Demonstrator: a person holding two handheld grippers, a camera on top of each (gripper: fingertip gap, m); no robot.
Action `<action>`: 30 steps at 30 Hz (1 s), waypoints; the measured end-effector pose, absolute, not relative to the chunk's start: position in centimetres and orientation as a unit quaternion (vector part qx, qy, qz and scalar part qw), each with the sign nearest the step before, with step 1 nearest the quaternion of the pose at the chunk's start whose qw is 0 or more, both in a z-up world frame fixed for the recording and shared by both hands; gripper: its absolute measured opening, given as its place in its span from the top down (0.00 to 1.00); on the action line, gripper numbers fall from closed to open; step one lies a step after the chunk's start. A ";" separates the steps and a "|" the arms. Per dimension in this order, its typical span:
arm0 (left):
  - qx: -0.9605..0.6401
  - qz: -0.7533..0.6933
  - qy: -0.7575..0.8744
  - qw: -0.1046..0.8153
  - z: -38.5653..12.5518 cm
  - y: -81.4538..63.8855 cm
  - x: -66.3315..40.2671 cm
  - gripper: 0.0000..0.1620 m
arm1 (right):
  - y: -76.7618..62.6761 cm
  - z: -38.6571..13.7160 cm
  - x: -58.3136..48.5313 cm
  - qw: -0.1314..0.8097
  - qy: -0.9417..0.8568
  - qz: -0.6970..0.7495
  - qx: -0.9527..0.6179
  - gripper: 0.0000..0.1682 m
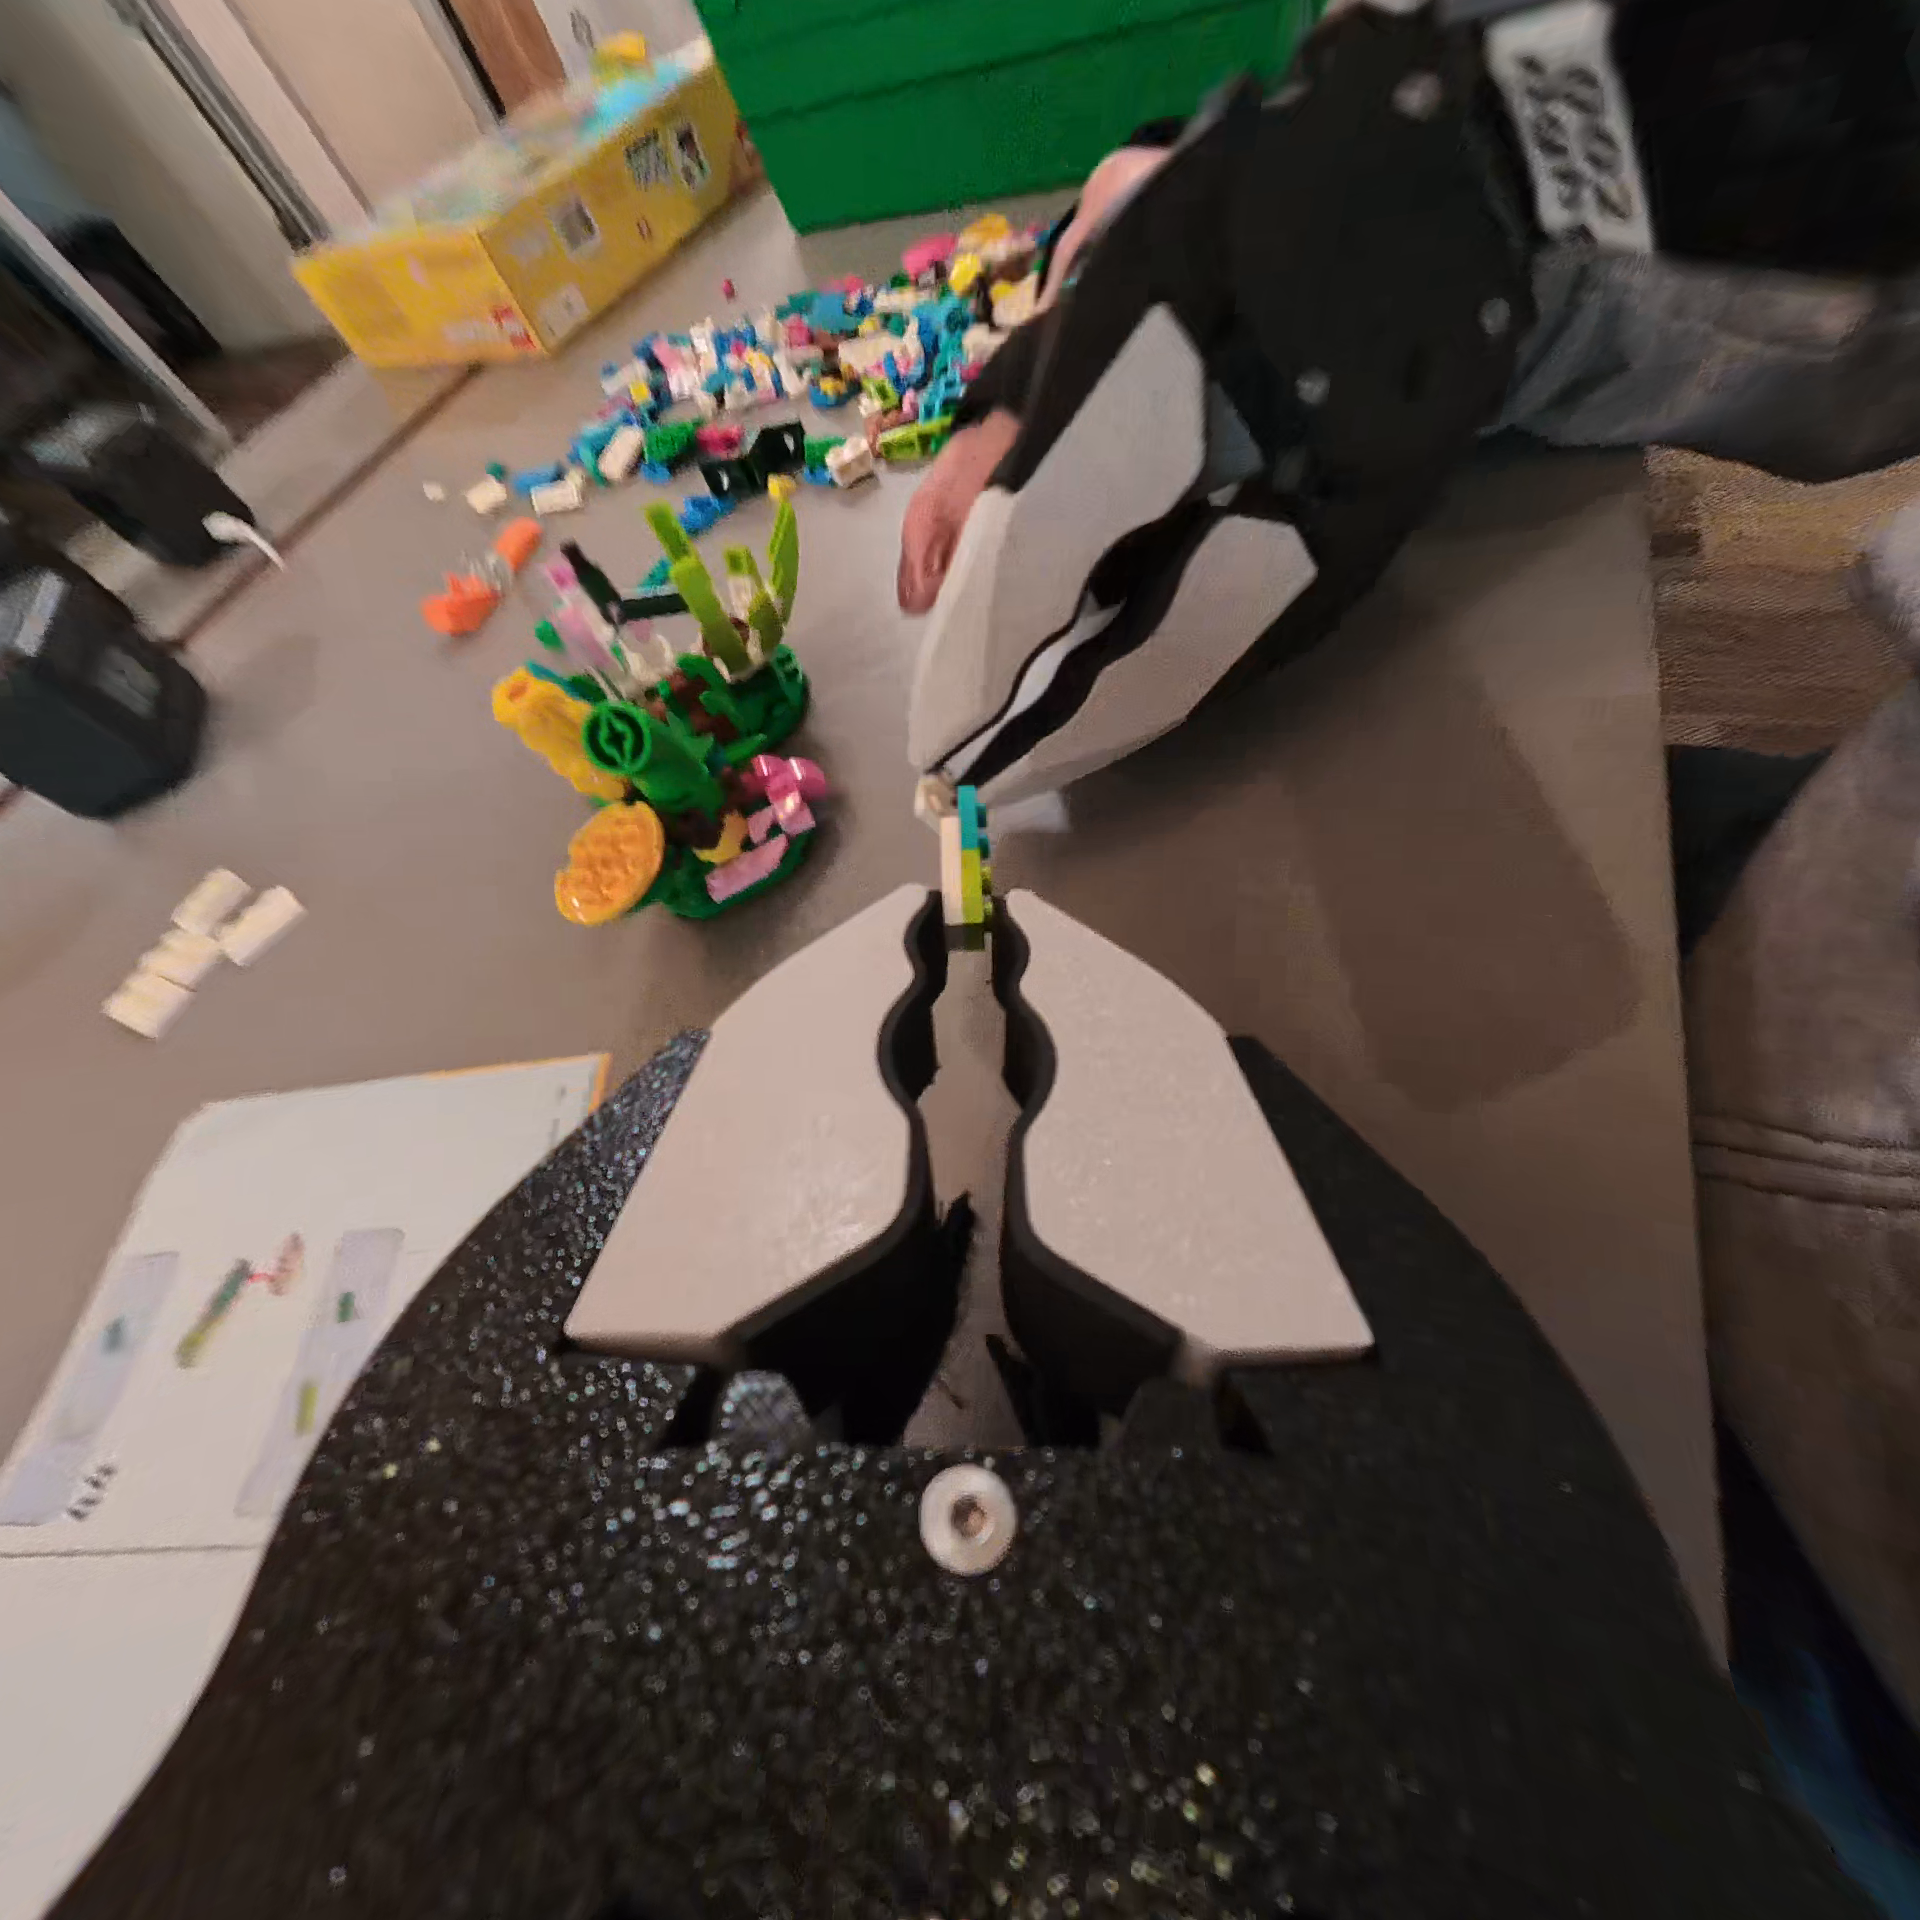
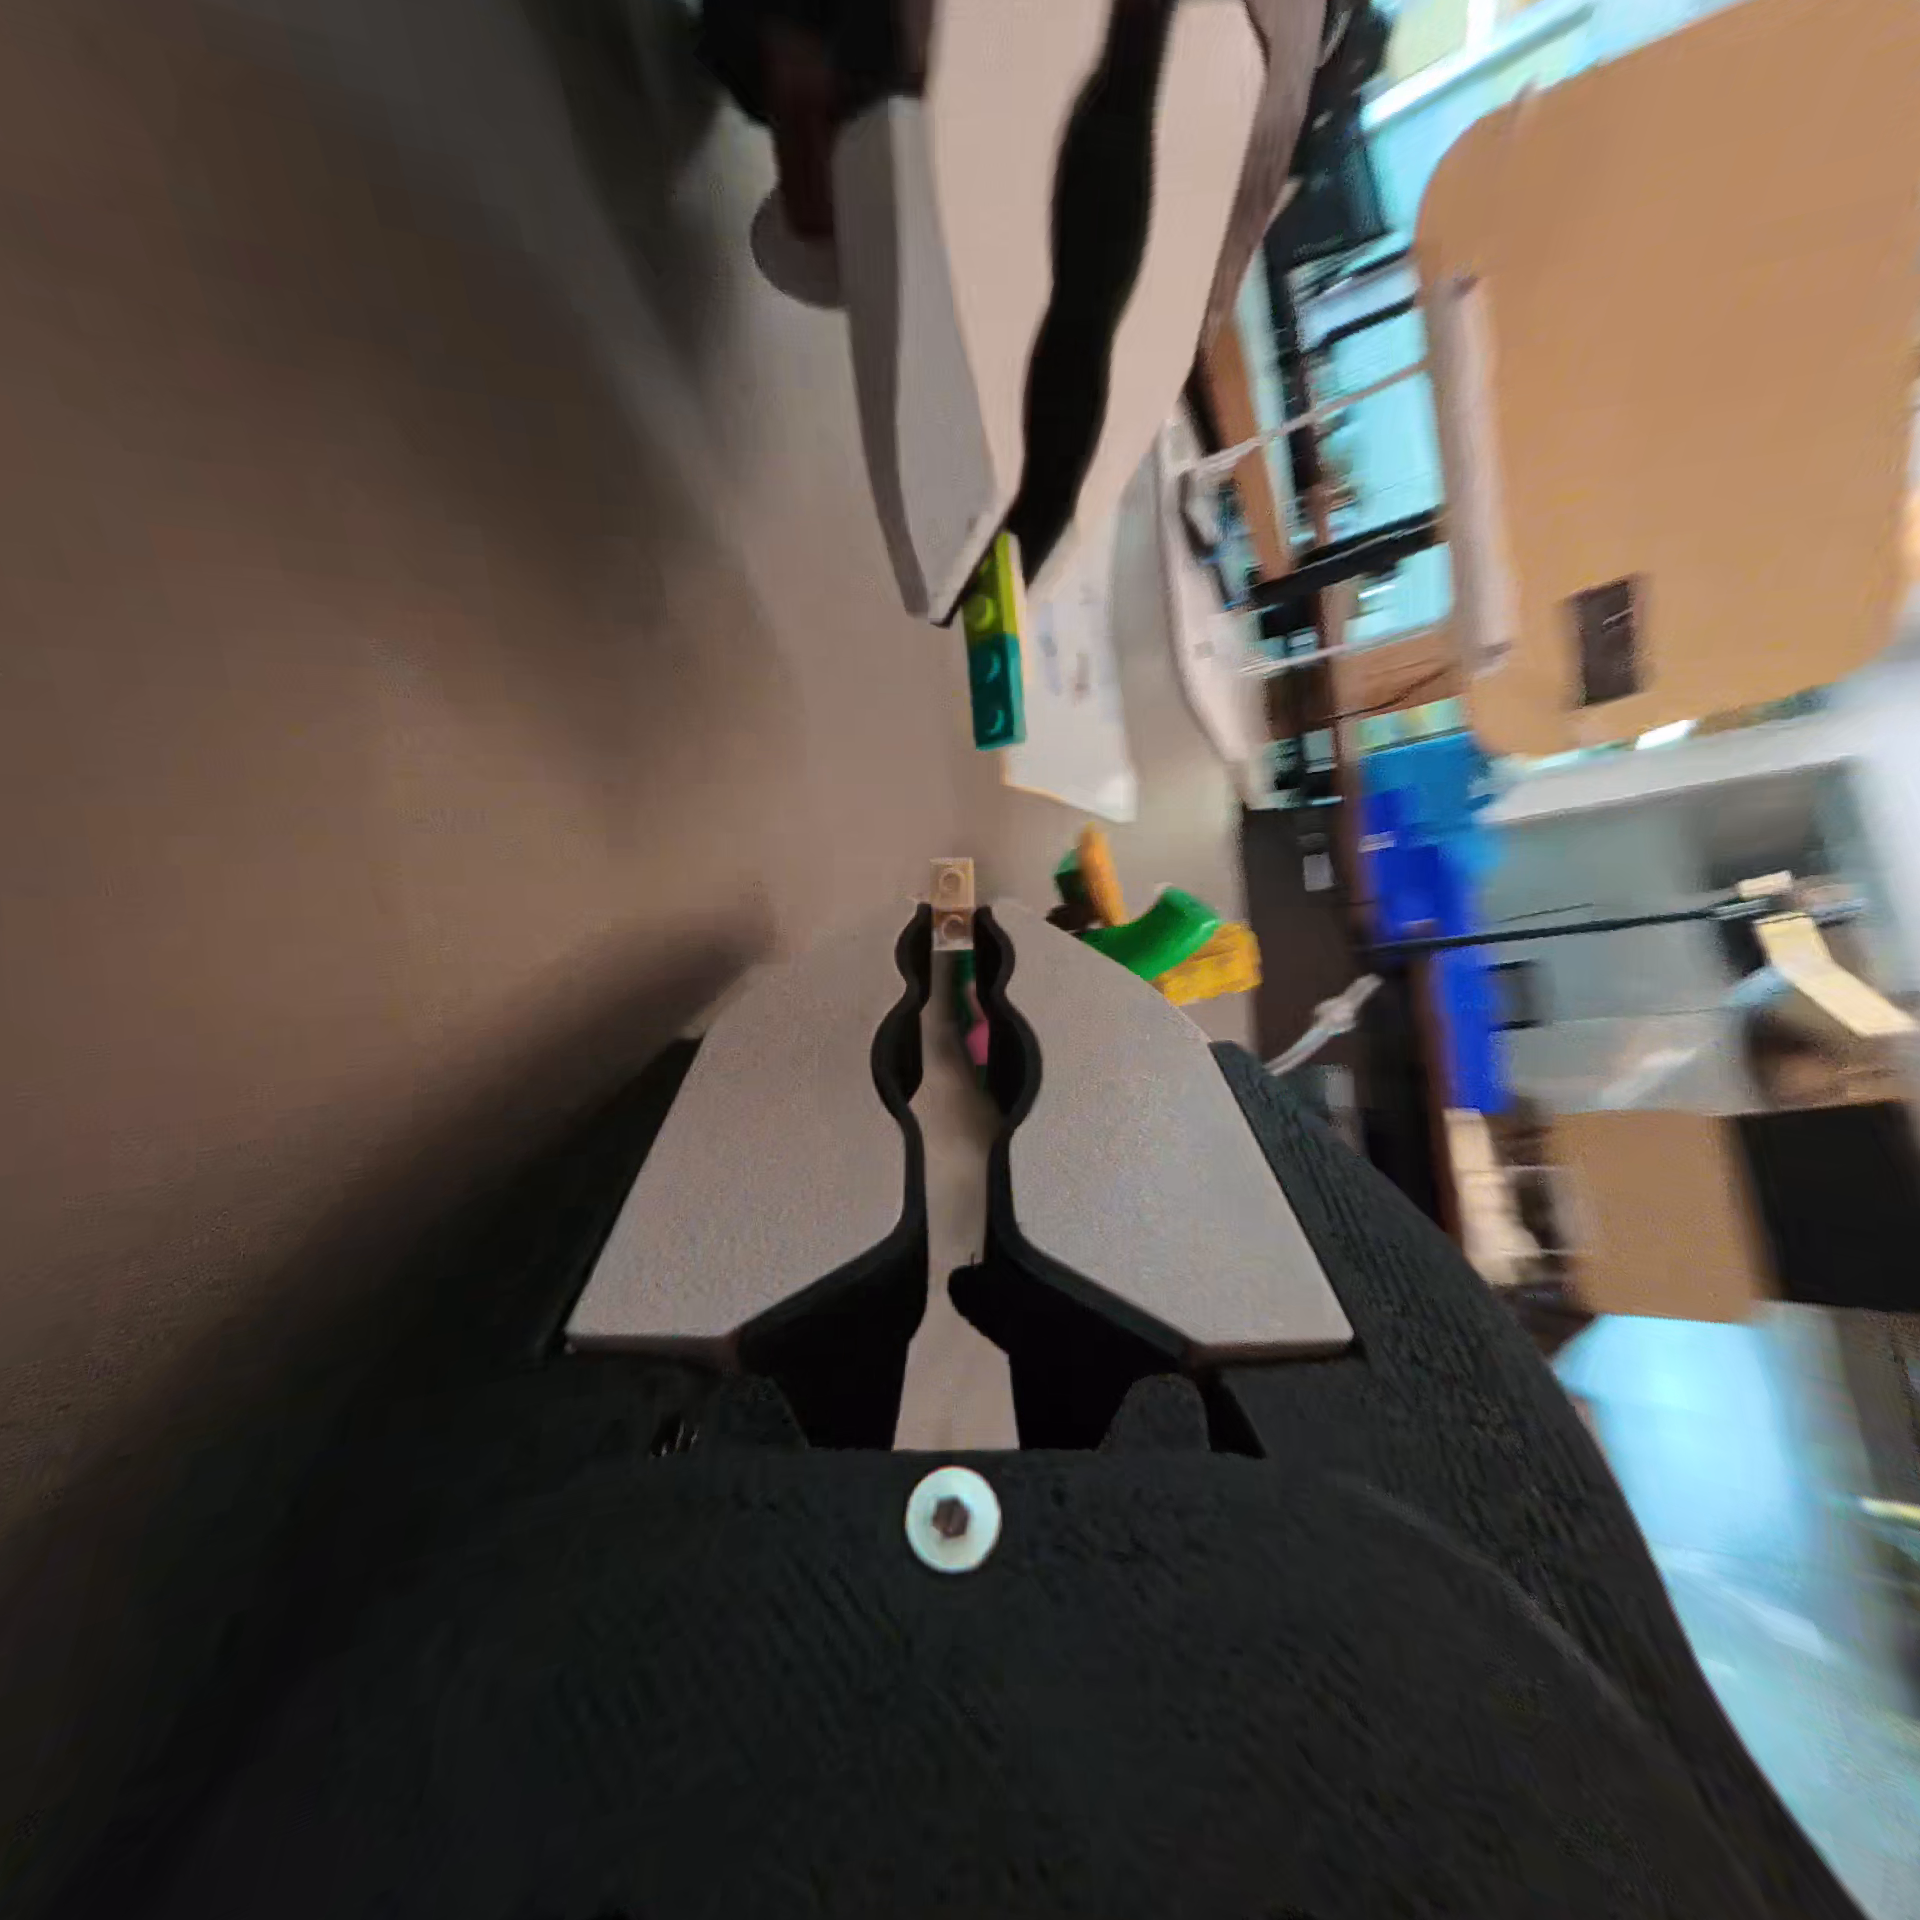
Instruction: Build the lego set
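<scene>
My left gripper (image 1: 966, 920) is shut on a short stack of plates (image 1: 966, 878), lime and white with a teal end, and holds it above the table. My right gripper (image 1: 951, 781) comes in from the upper right, shut on a small tan plate (image 1: 932, 798), right next to the stack's teal end. In the right wrist view the right gripper (image 2: 954, 920) pinches the tan plate (image 2: 953, 896). The left gripper (image 2: 987, 566) hangs in from above with the stack (image 2: 995, 665), and a small gap shows between the two pieces. A built flower model (image 1: 675, 748) stands on the table to the left.
A pile of loose bricks (image 1: 810, 353) lies at the back, with a yellow box (image 1: 520, 239) and a green bin (image 1: 987, 94) behind it. An open instruction booklet (image 1: 260, 1278) lies at the front left. Some white bricks (image 1: 197, 951) and an orange piece (image 1: 478, 582) lie at the left.
</scene>
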State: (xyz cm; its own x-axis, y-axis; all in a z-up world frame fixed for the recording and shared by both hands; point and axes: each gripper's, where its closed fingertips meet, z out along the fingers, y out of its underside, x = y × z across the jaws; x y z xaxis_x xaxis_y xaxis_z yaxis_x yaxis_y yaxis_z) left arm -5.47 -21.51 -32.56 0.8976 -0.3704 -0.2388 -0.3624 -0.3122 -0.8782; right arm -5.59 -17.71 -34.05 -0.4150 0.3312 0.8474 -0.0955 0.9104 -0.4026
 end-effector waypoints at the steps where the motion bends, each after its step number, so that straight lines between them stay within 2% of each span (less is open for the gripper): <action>1: -0.816 -0.012 0.216 0.536 -32.7 -21.5 -5.6 0.95 | -17.8 -33.8 -5.8 0.568 -0.804 0.172 -0.045 0.96; 6: -0.814 -0.015 0.212 0.541 -32.5 -21.5 -5.6 0.95 | -18.2 -32.9 -6.2 0.645 -0.757 0.099 0.018 0.96; 14: -0.810 -0.004 0.216 0.545 -32.4 -21.5 -5.6 0.95 | -19.6 -31.3 -5.8 0.697 -0.709 0.090 0.053 0.96; 24: -0.814 0.020 0.219 0.537 -32.8 -21.4 -5.8 0.95 | -20.1 -31.8 -5.6 0.702 -0.706 0.055 0.082 0.97; 30: -0.838 -0.016 0.223 0.498 -33.9 -21.3 -5.5 0.95 | -20.0 -33.2 -5.4 0.664 -0.740 0.060 0.089 0.97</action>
State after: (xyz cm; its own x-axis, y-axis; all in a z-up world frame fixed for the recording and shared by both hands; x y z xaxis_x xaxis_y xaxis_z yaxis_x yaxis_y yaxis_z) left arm -5.46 -21.28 -33.91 0.9003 -0.3891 -0.1949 -0.3573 -0.4053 -0.8414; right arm -5.40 -20.01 -33.15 -0.1010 -0.0527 0.9935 -0.2120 0.9768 0.0303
